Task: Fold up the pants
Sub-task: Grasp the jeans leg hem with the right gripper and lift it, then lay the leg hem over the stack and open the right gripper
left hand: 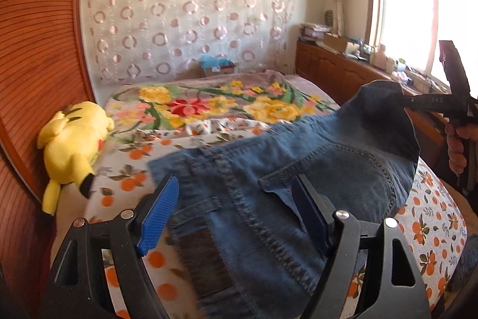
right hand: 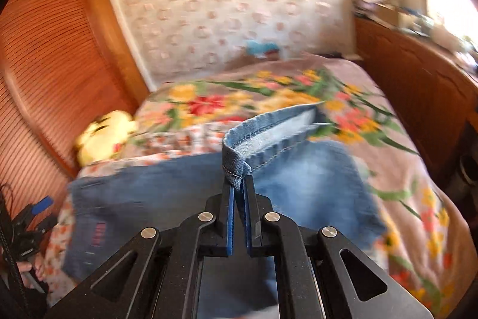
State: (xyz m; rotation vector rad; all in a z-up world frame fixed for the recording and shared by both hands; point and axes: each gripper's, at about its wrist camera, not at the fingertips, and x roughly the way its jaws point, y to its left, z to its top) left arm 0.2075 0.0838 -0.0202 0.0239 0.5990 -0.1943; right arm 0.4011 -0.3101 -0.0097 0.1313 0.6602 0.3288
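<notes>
1. At the far left stands a slatted wooden headboard (left hand: pixel 35 56), reddish brown, curving along the edge of both wrist views.
2. A yellow plush toy (left hand: pixel 73 142) lies on its side against that headboard, on the orange-print sheet (left hand: pixel 430 232) of the bed.
3. Farther back the bed carries a floral blanket (left hand: pixel 215 103) with red and yellow blooms; behind it a sheer curtain with ring patterns (left hand: pixel 185 11) covers the wall.
4. The left gripper (left hand: pixel 236 202) hangs low over the bed with its jaws spread wide. Its blue-padded fingers (left hand: pixel 158 217) stand on either side of the waist end of the blue jeans (left hand: pixel 269 184); the left pad is clear of the cloth, the right one lies against a pocket flap, and nothing is clamped.
5. The jeans lie across the sheet near the camera, back pocket and centre seam facing up, with one part lifted off the bed toward the right.
6. That raised part runs up to the right gripper (right hand: pixel 239 184), whose jaws are pinched nearly together on a hemmed edge of the denim; the stitched hem loops up just past the fingertips.
7. In the left wrist view a person's hand (left hand: pixel 457 142) grips the right tool's handle at the far right.
8. Beyond it a wooden cabinet (left hand: pixel 328 65) with clutter on top runs beneath a bright window (left hand: pixel 409 5).
</notes>
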